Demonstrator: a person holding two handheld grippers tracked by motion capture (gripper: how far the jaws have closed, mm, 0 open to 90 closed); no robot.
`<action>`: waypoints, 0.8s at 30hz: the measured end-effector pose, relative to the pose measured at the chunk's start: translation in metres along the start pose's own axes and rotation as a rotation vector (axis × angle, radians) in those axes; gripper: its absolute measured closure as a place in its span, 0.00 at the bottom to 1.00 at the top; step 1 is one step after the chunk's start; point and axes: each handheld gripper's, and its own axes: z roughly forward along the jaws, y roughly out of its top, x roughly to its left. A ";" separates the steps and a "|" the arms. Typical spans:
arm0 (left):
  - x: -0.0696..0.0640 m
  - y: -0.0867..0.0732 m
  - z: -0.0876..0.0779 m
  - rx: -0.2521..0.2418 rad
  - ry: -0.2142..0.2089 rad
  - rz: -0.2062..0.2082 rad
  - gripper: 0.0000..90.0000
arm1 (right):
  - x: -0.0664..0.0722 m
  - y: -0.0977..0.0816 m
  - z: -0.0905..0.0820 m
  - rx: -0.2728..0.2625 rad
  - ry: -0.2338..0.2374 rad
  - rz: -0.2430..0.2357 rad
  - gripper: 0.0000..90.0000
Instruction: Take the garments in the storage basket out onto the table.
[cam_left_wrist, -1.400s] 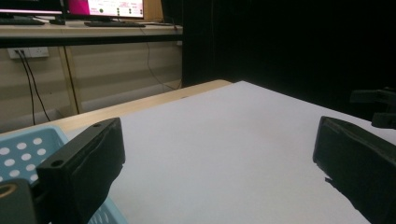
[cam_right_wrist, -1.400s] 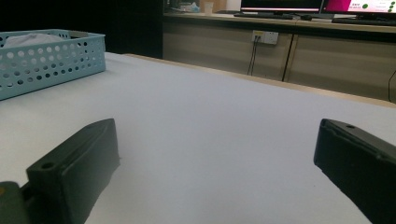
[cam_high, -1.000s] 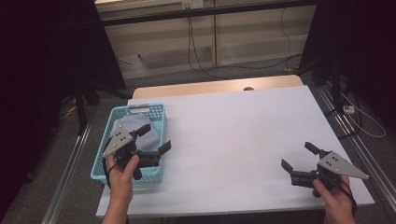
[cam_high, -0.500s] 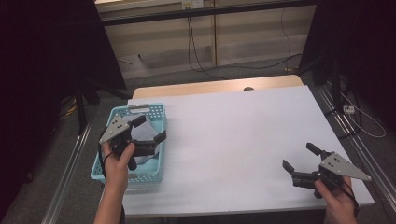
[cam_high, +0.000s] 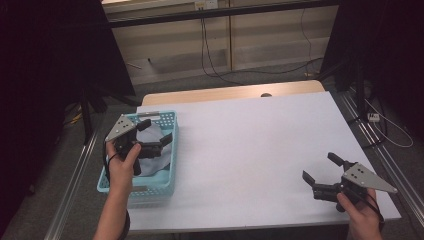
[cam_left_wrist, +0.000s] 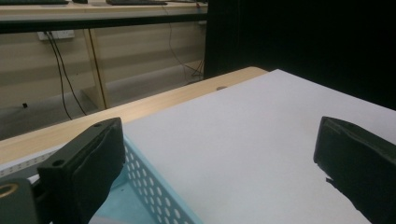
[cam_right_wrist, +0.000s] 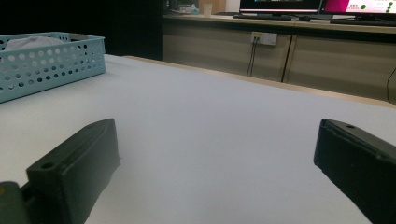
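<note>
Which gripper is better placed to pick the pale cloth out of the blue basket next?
Left. The left gripper hangs with its jaws open right above the pale cloth in the blue basket. The right gripper, also open, is held low at the table's near right corner, far from the basket.

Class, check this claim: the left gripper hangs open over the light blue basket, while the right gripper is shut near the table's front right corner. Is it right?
Not quite. The right gripper is open, its jaws wide apart in the right gripper view. The rest holds: the left gripper hangs open over the light blue basket, as the high view shows.
</note>
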 end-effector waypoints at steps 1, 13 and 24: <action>0.002 0.000 0.001 0.006 0.006 -0.002 0.03 | 0.000 0.000 0.000 0.000 0.000 0.000 0.00; 0.029 -0.011 0.004 0.073 0.083 -0.036 0.03 | 0.001 0.001 0.000 -0.002 0.008 -0.004 0.00; 0.051 -0.027 0.014 0.168 0.165 -0.035 0.03 | 0.000 0.003 -0.001 -0.010 0.008 -0.005 0.00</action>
